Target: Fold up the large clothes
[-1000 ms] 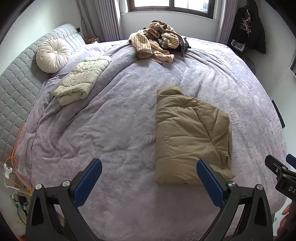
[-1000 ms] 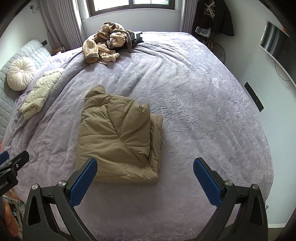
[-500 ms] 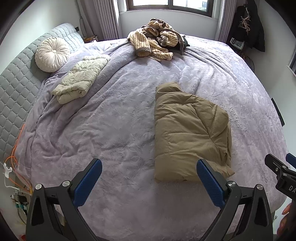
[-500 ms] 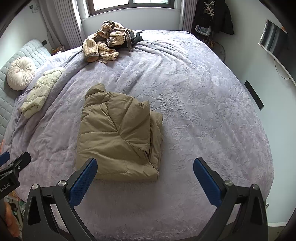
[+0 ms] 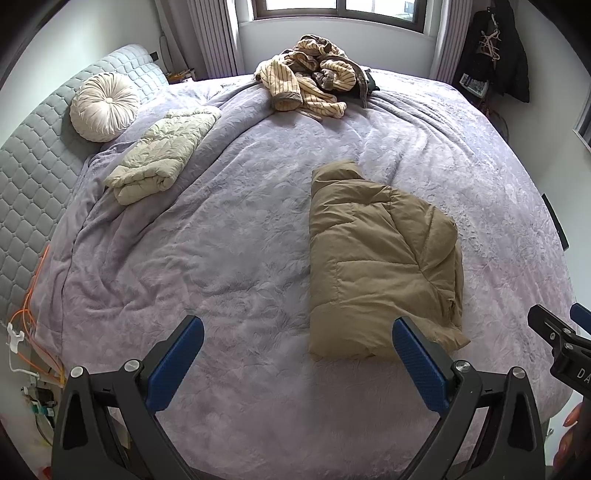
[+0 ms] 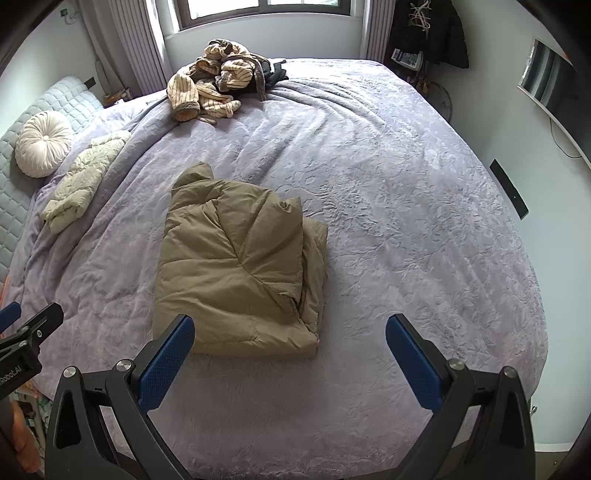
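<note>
A tan puffer jacket [image 5: 376,266] lies folded into a compact bundle on the lilac bedspread [image 5: 229,236], also seen in the right wrist view [image 6: 240,273]. My left gripper [image 5: 295,339] is open and empty above the near edge of the bed, left of the jacket's near corner. My right gripper [image 6: 291,339] is open and empty just in front of the jacket's near edge. A striped beige garment [image 5: 310,85] lies crumpled in a pile at the far side of the bed [image 6: 214,85].
A cream quilted jacket [image 5: 162,155] lies folded near the grey headboard [image 5: 33,162], beside a round cream cushion [image 5: 103,107]. Dark coats [image 6: 432,33] hang at the far right wall. Orange cables [image 5: 33,314] hang by the bed's left side.
Both grippers have drawn back and risen slightly from the folded tan jacket, so it sits a little farther away in both views. Both stay open.
</note>
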The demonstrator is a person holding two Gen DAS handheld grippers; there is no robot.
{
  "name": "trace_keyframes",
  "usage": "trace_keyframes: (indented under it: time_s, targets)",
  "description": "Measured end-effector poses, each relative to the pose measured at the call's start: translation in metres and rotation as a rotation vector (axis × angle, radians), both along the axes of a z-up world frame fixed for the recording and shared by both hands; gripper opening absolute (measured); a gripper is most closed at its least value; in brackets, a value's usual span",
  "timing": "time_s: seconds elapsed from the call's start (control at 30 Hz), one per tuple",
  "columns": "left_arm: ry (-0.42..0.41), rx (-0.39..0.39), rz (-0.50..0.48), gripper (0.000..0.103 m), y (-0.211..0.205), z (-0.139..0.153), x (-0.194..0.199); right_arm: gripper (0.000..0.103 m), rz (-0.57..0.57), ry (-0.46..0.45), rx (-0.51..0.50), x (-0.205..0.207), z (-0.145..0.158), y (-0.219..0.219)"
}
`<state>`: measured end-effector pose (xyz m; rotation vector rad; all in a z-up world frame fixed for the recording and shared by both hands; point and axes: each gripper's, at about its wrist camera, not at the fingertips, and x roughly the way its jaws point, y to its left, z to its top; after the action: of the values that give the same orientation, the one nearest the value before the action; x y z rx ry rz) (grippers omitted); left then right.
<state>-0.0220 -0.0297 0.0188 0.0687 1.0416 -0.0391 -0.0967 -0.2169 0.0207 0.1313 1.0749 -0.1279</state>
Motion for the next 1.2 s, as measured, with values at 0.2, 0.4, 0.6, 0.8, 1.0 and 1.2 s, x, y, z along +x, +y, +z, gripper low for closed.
trace_keyframes:
  time_s: [0.2, 0.4, 0.6, 0.8, 1.0, 1.2]
  targets:
    - [-0.002, 0.0, 0.001, 0.102, 0.0006, -0.0006, -0.002, 0.103, 0.002, 0.001, -0.001, -0.0006, -0.0002, 0.0017]
    - [0.0, 0.0, 0.002, 0.102, 0.0007, -0.0007, -0.0016, 0.103, 0.002, 0.001, -0.002, -0.0015, 0.0003, 0.0031]
    - [-0.001, 0.0, 0.0, 0.102, 0.0003, -0.0004, -0.0017, 0.103, 0.002, 0.002, -0.002, -0.0003, 0.0003, 0.0033]
    - [0.0, 0.0, 0.0, 0.102, 0.0015, -0.0023, -0.0044, 0.103, 0.006, 0.003, -0.003, 0.0015, 0.0004, 0.0019]
    - [0.0, 0.001, 0.0, 0.102, 0.0008, -0.0021, -0.004, 0.103, 0.008, 0.003, -0.002, 0.0024, 0.0003, 0.0011]
    - [0.002, 0.001, 0.0, 0.102, 0.0014, -0.003, -0.0047, 0.103, 0.009, 0.005, -0.002, 0.0022, 0.0, 0.0016]
